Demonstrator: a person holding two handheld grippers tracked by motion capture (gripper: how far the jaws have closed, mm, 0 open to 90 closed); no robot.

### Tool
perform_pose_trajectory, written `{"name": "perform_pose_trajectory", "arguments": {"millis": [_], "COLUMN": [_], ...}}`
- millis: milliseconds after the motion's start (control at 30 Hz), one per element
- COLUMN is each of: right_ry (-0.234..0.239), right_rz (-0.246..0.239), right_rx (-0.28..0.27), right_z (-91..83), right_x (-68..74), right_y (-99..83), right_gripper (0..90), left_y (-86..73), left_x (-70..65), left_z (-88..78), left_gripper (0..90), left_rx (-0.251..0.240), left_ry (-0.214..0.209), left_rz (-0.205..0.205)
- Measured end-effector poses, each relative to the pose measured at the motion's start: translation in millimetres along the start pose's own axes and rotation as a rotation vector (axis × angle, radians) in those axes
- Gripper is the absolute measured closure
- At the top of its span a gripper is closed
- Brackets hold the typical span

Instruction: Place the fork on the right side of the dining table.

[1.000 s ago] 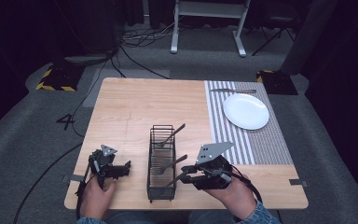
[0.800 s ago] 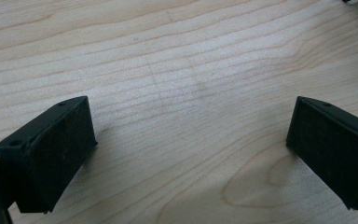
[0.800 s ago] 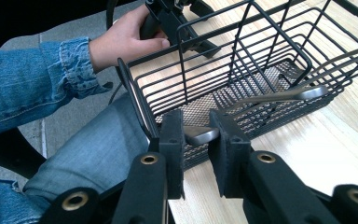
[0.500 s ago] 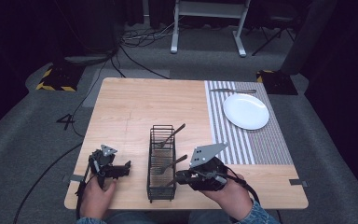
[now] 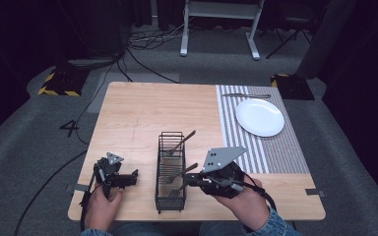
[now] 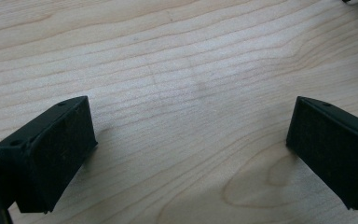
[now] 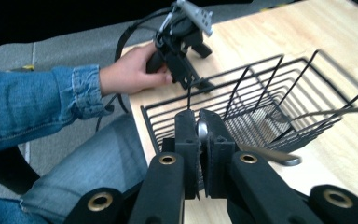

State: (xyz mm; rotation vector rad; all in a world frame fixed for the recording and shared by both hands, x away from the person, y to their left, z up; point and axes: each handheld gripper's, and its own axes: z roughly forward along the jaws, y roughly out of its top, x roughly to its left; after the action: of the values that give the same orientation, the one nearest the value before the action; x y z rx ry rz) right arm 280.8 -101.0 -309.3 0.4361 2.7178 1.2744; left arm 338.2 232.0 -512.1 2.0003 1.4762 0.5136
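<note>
We had the right tool (image 7: 199,135) pressed together on the handle of a fork (image 5: 181,178), its jaws having just closed on the metal. We judged that the grip sat at the handle end because it stood clear of the wire basket (image 5: 170,196) just ahead of the tool. The fork's tines remained inside the basket, beside another fork (image 5: 181,141). The left tool (image 5: 126,178) rested spread on the worktop (image 6: 177,60), empty, well aside from the basket.

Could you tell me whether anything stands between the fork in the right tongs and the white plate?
Nothing visible does: the right tongs grip a fork above the wire basket; bare table lies toward the plate.
</note>
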Motion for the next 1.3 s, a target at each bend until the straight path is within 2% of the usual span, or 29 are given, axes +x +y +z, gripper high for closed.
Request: {"name": "perform_pose_trajectory", "arguments": {"millis": [133, 367, 633, 700, 800, 833, 867, 900, 933, 967, 1033, 1067, 1100, 1167, 1200, 1233, 1300], "right_ry": [-0.008, -0.017, -0.045, -0.06, -0.073, -0.099, -0.099, -0.13, -0.13, -0.168, -0.203, -0.203, -0.239, -0.265, -0.265, -0.286, -0.293], "right_rz": [0.0, 0.01, 0.026, 0.043, 0.057, 0.066, 0.066, 0.081, 0.081, 0.097, 0.117, 0.117, 0.138, 0.161, 0.161, 0.188, 0.203], "right_rx": [-0.025, -0.08, -0.126, -0.139, -0.143, -0.143, -0.143, -0.144, -0.144, -0.146, -0.148, -0.148, -0.148, -0.144, -0.144, -0.136, -0.132], "right_z": [-9.5, -43.3, -76.1, -89.5, -98.3, -107.1, -107.1, -116.3, -116.3, -125.0, -132.7, -132.7, -138.3, -141.5, -141.5, -142.8, -143.1], "right_x": [-0.3, -3.0, -6.8, -11.1, -14.0, -16.9, -16.9, -20.6, -20.6, -25.8, -32.0, -32.0, -38.6, -46.5, -46.5, -56.0, -61.4], "right_y": [6.2, 19.3, 18.9, 16.0, 13.2, 9.7, 9.7, 5.2, 5.2, -0.6, -7.3, -7.3, -14.2, -21.1, -21.1, -28.2, -31.9], "right_gripper": [86.4, 86.4, 86.4, 86.4, 86.4, 86.4, 86.4, 86.4, 86.4, 86.4, 86.4, 86.4, 86.4, 86.4, 86.4, 86.4, 86.4], "left_y": [0.0, 0.0, 0.0, 0.0, 0.0, 0.0, 0.0, 0.0, 0.0, 0.0, 0.0, 0.0, -0.1, 0.0, 0.0, 0.0, 0.0], "left_x": [0.0, 0.0, 0.0, 0.0, 0.0, 0.0, 0.0, 0.0, 0.0, 0.0, 0.0, 0.0, -0.1, -0.1, -0.1, -0.1, -0.1], "left_z": [0.0, 0.0, 0.0, 0.0, 0.0, 0.0, 0.0, 0.0, 0.0, 0.0, 0.0, 0.0, 0.1, 0.1, 0.1, 0.1, 0.1], "left_gripper": [1.2, 1.1, 1.2, 1.2, 1.2, 1.1, 1.1, 1.1, 1.1, 1.1, 1.1, 1.2, 1.2, 1.1, 1.1, 1.2, 1.2], "left_rx": [0.0, 0.0, 0.0, 0.0, 0.0, 0.0, 0.0, 0.0, -0.001, 0.0, -0.001, -0.001, -0.001, -0.001, -0.001, -0.001, -0.001], "left_ry": [0.0, 0.0, 0.0, 0.0, 0.0, 0.0, 0.0, 0.0, 0.0, 0.001, 0.0, 0.0, -0.001, 0.0, 0.0, 0.0, 0.0], "left_rz": [0.0, -0.001, 0.0, 0.0, 0.0, 0.0, -0.001, 0.0, 0.0, 0.0, 0.0, 0.0, -0.001, 0.0, 0.0, -0.001, -0.001]}}
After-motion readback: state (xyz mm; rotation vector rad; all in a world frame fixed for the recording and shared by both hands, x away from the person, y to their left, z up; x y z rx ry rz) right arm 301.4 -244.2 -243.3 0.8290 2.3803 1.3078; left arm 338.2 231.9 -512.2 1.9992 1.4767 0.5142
